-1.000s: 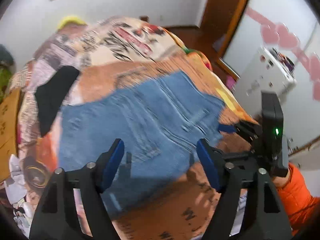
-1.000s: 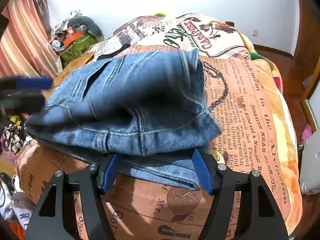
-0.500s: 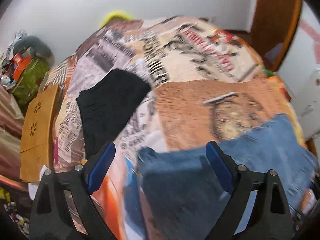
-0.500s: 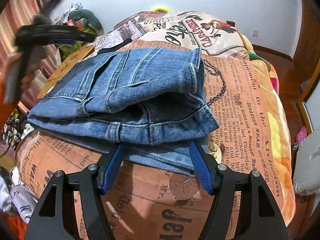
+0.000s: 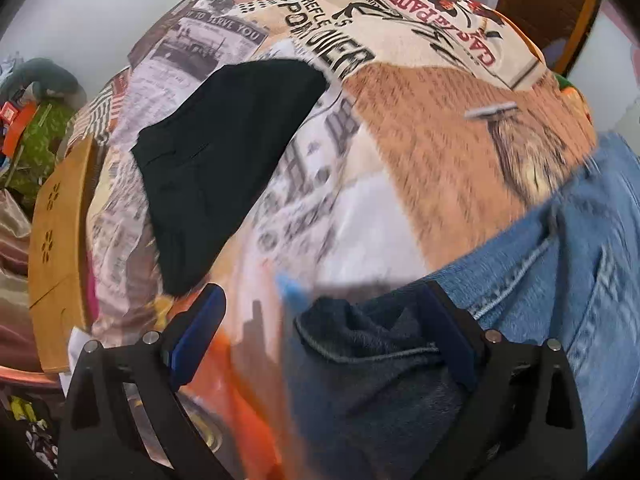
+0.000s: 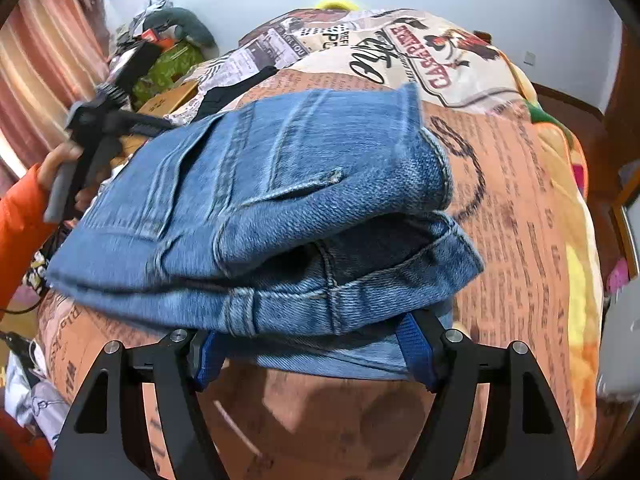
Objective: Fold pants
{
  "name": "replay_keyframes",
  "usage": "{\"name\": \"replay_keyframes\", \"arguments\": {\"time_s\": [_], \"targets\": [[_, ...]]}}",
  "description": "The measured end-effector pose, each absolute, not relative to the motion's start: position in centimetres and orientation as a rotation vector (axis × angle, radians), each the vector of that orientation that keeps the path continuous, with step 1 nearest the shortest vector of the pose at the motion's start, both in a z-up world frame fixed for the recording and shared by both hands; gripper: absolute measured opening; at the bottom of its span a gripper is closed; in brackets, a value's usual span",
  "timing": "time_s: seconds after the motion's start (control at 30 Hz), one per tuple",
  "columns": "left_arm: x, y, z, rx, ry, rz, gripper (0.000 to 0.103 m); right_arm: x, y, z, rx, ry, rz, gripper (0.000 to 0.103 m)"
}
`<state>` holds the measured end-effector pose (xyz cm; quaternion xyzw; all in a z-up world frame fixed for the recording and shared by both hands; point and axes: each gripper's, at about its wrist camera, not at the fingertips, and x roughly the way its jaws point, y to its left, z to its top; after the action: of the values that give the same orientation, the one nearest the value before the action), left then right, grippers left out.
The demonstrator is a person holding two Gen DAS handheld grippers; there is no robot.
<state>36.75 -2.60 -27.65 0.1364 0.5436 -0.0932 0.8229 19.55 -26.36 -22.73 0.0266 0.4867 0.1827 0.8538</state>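
Note:
Blue jeans lie folded in a thick stack on the patterned bedspread. My right gripper sits low at the stack's near edge. Its jaws are opening, the bottom denim layer lies between the blue pads, and the upper layers overhang them. In the left wrist view, my left gripper points steeply down over the jeans' dark inner corner. Its jaws are opening wide; the corner lies beside the right pad, while the left pad is over bare bedspread.
A black garment lies flat on the bedspread beyond the left gripper. A wooden board and a clutter pile border the bed's left side. A hand in an orange sleeve holds the left gripper's handle.
The left gripper swung from above the jeans' middle to their left end, sank lower, and spread its jaws. The right gripper's jaws widened slightly at the stack's near edge.

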Motion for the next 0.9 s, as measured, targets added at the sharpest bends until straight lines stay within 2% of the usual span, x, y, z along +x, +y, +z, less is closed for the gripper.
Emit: {"name": "replay_keyframes", "arguments": {"time_s": [0.3,0.5,0.63,0.9], "targets": [[27.0,4.4,-27.5,0.22,1.197,-0.135,0.098,23.3,-24.2,-21.8,-0.032,0.962,0.403,0.071],[20.5,4.5,-26.4,0.173,1.138,-0.077,0.098,24.4,-23.9,-20.7,-0.038,0.931,0.375,0.07],[17.9,3.3,-25.2,0.167,1.089,-0.071,0.087,23.5,-24.3,-19.4,-0.068,0.905,0.359,0.07],[17.6,3.1,-22.8,0.116,1.044,-0.103,0.084,21.3,-24.9,-16.8,-0.061,0.857,0.369,0.071]]}}
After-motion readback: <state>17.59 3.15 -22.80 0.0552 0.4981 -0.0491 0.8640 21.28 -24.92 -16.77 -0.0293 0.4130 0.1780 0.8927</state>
